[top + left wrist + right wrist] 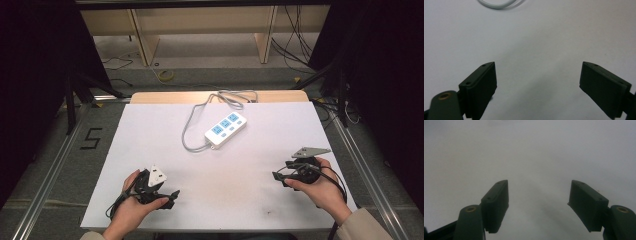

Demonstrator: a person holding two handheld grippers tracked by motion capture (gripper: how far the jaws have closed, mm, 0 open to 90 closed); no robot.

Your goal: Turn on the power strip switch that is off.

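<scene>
Resting on the table [150, 150], both grippers, left [172, 195] and right [276, 176], gape wide, empty, near the power strip [226, 129]

One readable sign stood out: a black numeral "5" [91, 138], marked in angular strokes on the grey floor [50, 165] just beyond the white table's [150, 130] left edge. Nothing else carried legible lettering.

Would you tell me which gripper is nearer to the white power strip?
The two look about equally far. Left gripper sits below-left of the power strip; right gripper below-right, both open and apart from it.
</scene>
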